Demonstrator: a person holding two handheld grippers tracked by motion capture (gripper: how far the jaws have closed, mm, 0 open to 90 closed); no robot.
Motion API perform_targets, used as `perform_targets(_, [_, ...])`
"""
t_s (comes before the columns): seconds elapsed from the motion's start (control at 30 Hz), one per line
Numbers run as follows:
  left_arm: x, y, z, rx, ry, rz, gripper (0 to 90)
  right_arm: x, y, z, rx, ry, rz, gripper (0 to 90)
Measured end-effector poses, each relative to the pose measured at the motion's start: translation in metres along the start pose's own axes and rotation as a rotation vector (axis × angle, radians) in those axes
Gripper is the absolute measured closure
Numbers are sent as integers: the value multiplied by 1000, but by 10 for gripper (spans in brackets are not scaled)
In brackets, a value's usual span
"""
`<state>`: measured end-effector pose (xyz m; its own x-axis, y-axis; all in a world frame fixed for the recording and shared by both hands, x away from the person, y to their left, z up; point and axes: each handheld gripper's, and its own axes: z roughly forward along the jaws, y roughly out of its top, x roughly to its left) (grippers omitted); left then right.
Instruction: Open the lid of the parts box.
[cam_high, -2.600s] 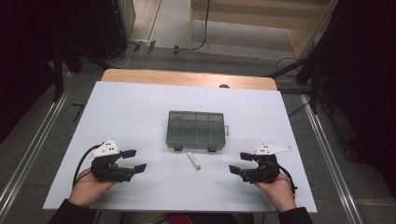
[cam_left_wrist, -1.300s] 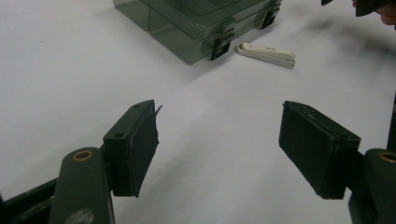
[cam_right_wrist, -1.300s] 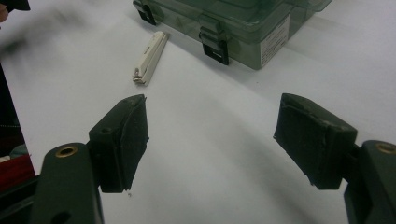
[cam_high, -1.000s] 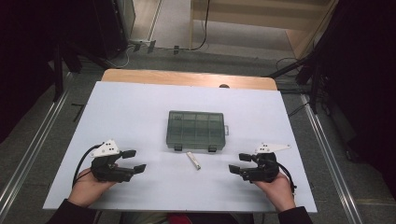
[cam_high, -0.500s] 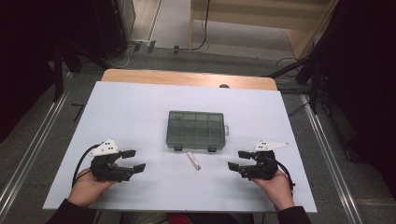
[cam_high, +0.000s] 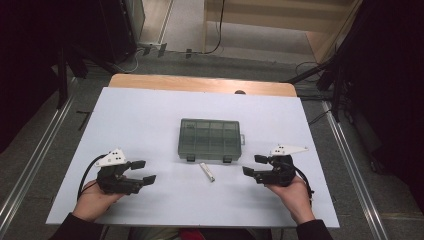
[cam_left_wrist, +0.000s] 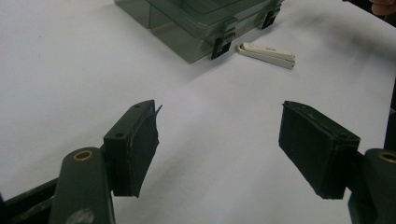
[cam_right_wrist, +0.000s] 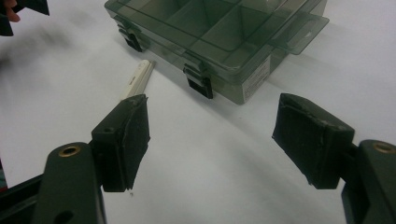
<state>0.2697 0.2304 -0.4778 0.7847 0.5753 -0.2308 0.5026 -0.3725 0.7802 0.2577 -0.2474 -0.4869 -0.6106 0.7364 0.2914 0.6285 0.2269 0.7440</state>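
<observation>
1. Start at the centre: a smoky-green compartment box (cam_high: 210, 139) sits in the middle of the white table (cam_high: 150, 115), lid down, both dark latches (cam_right_wrist: 198, 82) on its near edge looking snapped shut. Through the lid the dividers show; whether anything lies inside, I cannot tell.

2. Just in front of the box, near its right latch, lies a small white clip-like stick (cam_high: 207, 172), flat on the table, angled, close to the box but not quite touching it. Nothing holds it.

3. Out to the right of the box: the right gripper (cam_high: 256, 166), jaws spread wide and empty, aimed in toward the stick and the box's near edge. In the right gripper view the stick's end peeks out just above one pad (cam_right_wrist: 125, 140), the latch beyond it.

4. Out to the left of the box, farther off: the left gripper (cam_high: 141, 171), jaws likewise wide apart, gripping nothing, pointing across at the box's near-left corner. Its pads (cam_left_wrist: 135, 144) frame bare table, with box and stick well ahead.

5. Progress call: this reads as the very start. Box closed, stick untouched, both grippers parked apart from everything. Left to do, by my reading: close on the stick or the latches, likely open the box, and put the stick away.
</observation>
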Motion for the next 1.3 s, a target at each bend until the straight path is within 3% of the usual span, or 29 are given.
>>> perform_targets(0.37, [0, 0, 0, 3, -4, 2, 279, -7, 8, 6, 10, -8, 2, 314])
perform_targets(0.57, [-1, 0, 1, 4, 0, 4, 279, -9, 11, 12, 29, -3, 10, 398])
perform_targets(0.63, [-1, 1, 1, -1, 3, 9, 279, -9, 12, 14, 51, 6, 17, 535])
perform_targets(0.67, [-1, 1, 1, -1, 2, 8, 279, -9, 12, 14, 51, 6, 17, 535])
perform_targets(0.7, [-2, 1, 2, -1, 2, 10, 279, -9, 12, 15, 68, 8, 11, 632])
perform_targets(0.77, [-1, 1, 2, 2, 3, 11, 279, -9, 11, 16, 77, 10, 11, 678])
perform_targets(0.8, [-1, 1, 2, 1, 4, 10, 279, -11, 11, 18, 98, 23, 21, 797])
perform_targets(0.83, [-1, 1, 2, 1, 4, 9, 279, -11, 12, 19, 115, 30, 46, 838])
perform_targets(0.87, [-1, 1, 2, 0, 4, 10, 279, -11, 12, 19, 115, 30, 46, 838])
perform_targets(0.9, [-1, 1, 2, -1, 4, 10, 279, -12, 13, 21, 136, 20, 41, 900])
perform_targets(1.0, [-2, 1, 2, 1, 4, 9, 279, -12, 15, 22, 143, 7, 26, 900])
perform_targets(1.3, [-1, 1, 2, 5, 2, 11, 279, -18, 20, 30, 171, -7, 51, 900])
